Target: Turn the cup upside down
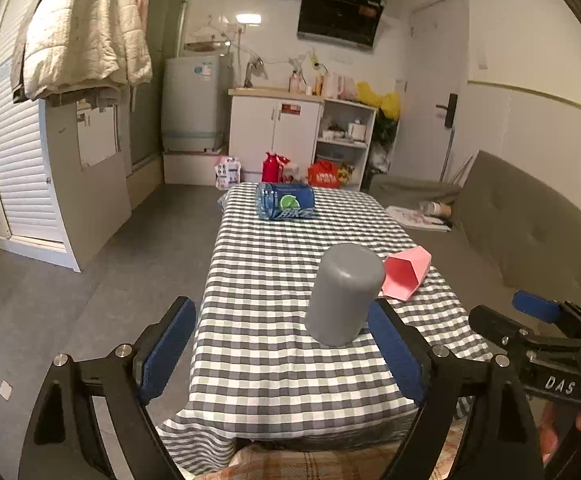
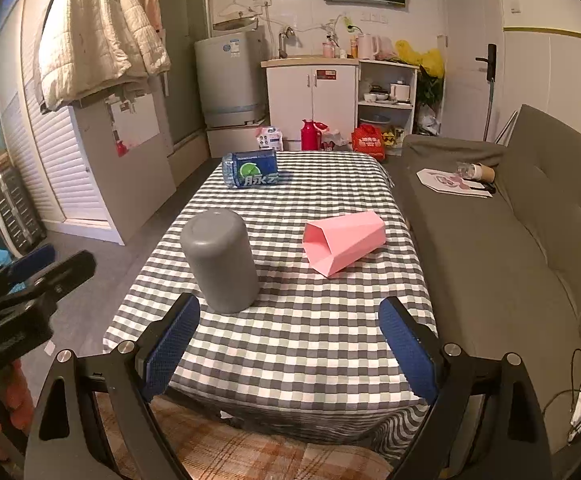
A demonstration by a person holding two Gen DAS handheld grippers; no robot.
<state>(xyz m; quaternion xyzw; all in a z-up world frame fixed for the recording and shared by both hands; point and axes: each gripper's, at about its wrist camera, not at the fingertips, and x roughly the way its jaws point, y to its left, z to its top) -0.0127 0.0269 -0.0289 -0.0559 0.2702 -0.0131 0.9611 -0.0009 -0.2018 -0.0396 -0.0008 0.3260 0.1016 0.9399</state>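
A grey cup (image 1: 344, 294) stands upside down, closed end up, on the checked tablecloth (image 1: 282, 360); it also shows in the right wrist view (image 2: 221, 260). A pink faceted cup (image 1: 406, 276) lies on its side just right of it, mouth toward me (image 2: 342, 242). My left gripper (image 1: 286, 348) is open and empty, held back near the table's front edge, with the grey cup just ahead between its blue pads (image 1: 170, 348). My right gripper (image 2: 290, 344) is open and empty, short of both cups. Each gripper shows in the other's view (image 1: 538, 320) (image 2: 30, 276).
A blue drink bottle (image 1: 286, 201) lies on its side at the table's far end (image 2: 252, 169). A grey sofa (image 2: 510, 248) runs along the right, with papers and a paper cup on it. Kitchen cabinets, a washer and bags stand beyond. Bare floor lies left.
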